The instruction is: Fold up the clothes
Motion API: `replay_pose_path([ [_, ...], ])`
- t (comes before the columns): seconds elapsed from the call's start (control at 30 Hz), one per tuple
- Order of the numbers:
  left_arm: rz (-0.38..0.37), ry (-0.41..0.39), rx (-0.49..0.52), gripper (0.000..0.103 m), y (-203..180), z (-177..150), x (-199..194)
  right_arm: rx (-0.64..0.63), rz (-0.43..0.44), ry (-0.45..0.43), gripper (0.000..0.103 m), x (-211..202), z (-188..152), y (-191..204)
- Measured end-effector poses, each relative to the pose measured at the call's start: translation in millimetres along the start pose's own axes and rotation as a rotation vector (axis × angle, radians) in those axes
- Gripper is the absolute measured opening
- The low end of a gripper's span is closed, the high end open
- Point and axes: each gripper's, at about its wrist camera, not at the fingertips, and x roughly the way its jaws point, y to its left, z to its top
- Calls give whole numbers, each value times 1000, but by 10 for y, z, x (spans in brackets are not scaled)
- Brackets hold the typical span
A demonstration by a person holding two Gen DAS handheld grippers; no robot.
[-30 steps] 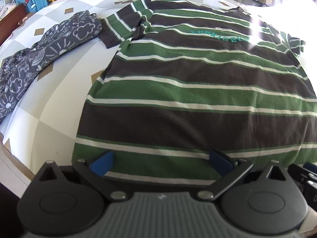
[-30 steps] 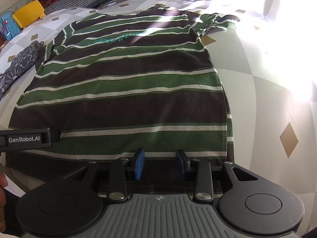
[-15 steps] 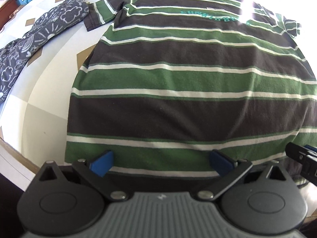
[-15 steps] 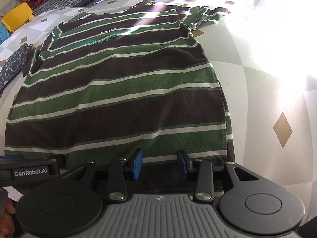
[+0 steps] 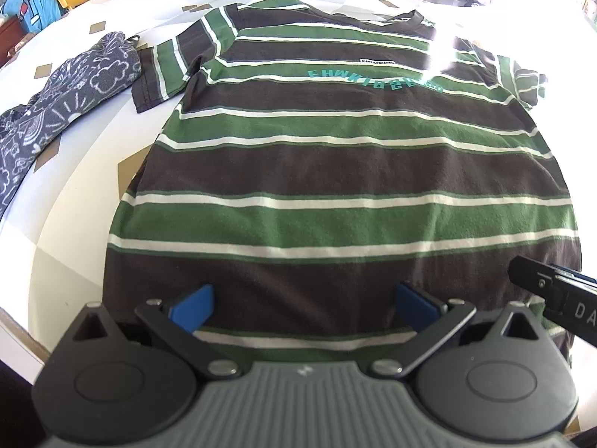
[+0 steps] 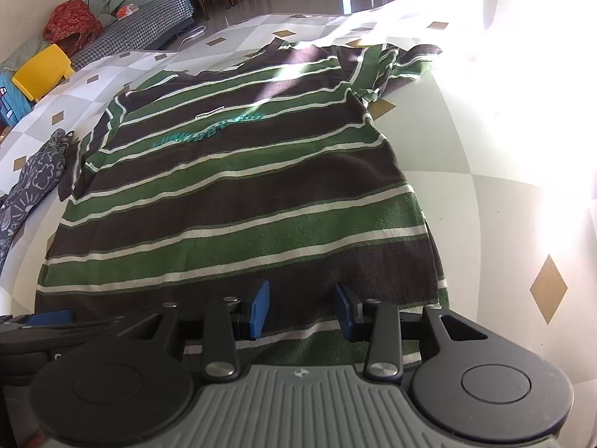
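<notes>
A green, dark brown and white striped T-shirt (image 5: 335, 171) lies flat and face up on the bed, collar at the far end, teal lettering across the chest. The same T-shirt (image 6: 242, 194) fills the right wrist view. My left gripper (image 5: 304, 304) hovers wide open over the hem's left part, nothing between its blue pads. My right gripper (image 6: 300, 308) is open, jaws partly apart, over the hem's right part. The right gripper's black finger (image 5: 552, 295) pokes in at the left view's right edge.
A grey patterned garment (image 5: 63, 100) lies on the bed left of the shirt's sleeve. The white quilt with tan diamonds (image 6: 522, 186) stretches to the right, sunlit. A yellow chair (image 6: 41, 69) and a checked sofa (image 6: 149, 22) stand beyond the bed.
Both grippers have tilted and shifted over the hem, so more of the room beyond the bed shows. The jaws keep the same opening. The shirt lies unchanged.
</notes>
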Motion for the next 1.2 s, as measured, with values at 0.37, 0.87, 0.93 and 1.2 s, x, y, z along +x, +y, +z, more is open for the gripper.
replay_pose_path([
  [0.37, 0, -25, 0, 103, -3, 340, 17, -56, 65, 14, 37, 79, 331, -21],
  [0.87, 18, -11, 65, 103, -90, 1001, 293, -152, 190, 32, 37, 276, 872, -63],
  [0.93, 20, -16, 76, 103, -115, 1062, 325, -152, 196, 30, 38, 326, 927, -82],
  [1.2, 14, 31, 84, 103, -129, 1204, 554, -142, 159, 50, 37, 594, 1079, -200],
])
